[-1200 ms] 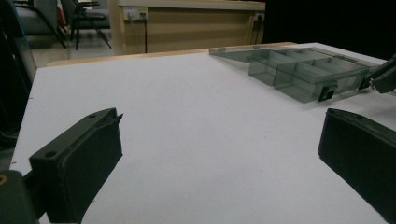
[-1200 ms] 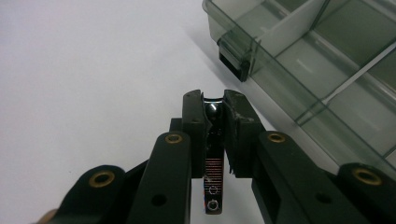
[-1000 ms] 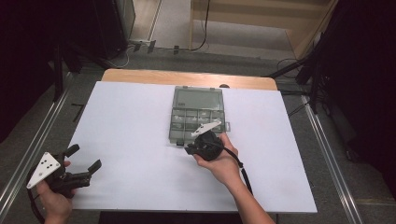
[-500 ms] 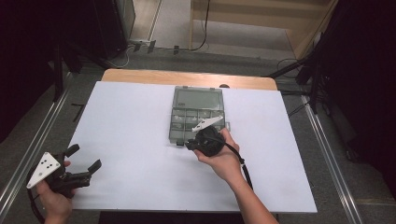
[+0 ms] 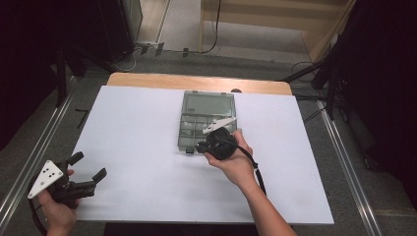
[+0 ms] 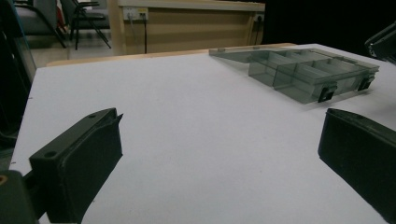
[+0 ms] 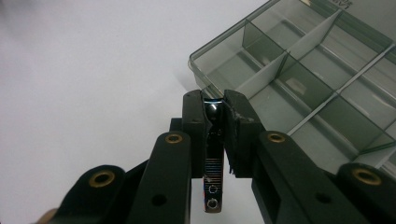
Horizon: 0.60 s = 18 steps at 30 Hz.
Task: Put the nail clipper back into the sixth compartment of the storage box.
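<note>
1. White sheet over table (image 5: 147,147), bare wood strip along far edge; metal rails down both sides.
2. Grey floor beyond, cables trailing, black drapes left and right, wooden furniture at the back.
3. Clear grey compartment box (image 5: 204,123) on far-centre of table, lid laid open flat behind it, latches on near edge.
4. Right gripper (image 5: 202,146) in hand at near edge of box, at its front right part; jaws closed on a thin dark metal strip (image 7: 213,172) with small holes and fine lines, gripped edge-on, top end between pads, lower end hanging out below.
5. In right gripper view, strip just short of box corner, over white sheet, dividers of box beyond.
6. Left gripper (image 5: 88,172) at near-left corner of table, held in hand, jaws wide open, nothing between; box well apart to its right.
7. Versus earlier frames: right gripper shifted only slightly beside box, rolled a bit in hand; jaws unchanged. Left gripper same spot, same spread. Box not moved.
</note>
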### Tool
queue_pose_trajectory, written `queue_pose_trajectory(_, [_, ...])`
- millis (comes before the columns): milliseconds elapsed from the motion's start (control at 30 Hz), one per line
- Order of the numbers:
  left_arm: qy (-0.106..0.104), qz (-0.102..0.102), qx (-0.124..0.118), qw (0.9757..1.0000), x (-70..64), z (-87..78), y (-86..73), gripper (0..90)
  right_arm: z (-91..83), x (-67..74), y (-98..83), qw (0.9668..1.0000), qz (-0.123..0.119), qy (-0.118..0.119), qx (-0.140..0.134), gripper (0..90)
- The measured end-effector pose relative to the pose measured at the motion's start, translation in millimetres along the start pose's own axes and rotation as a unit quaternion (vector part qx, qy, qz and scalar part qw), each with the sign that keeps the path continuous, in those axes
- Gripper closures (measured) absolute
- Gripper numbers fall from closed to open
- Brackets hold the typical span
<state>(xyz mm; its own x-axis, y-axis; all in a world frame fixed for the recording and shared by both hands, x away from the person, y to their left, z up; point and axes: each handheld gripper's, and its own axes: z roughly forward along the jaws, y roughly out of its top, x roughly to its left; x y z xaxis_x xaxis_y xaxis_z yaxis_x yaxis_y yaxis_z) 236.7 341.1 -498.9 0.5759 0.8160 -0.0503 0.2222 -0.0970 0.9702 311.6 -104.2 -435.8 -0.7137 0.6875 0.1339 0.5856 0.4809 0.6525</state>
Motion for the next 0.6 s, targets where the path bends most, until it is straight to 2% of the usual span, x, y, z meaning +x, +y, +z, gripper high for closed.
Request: queue_pose_trajectory(600, [0.0, 0.001, 0.001, 1.0, -0.1, 0.1, 0.0, 0.0, -4.7, -7.2, 11.8, 0.9999, 0.011, -0.001, -0.012, 81.4])
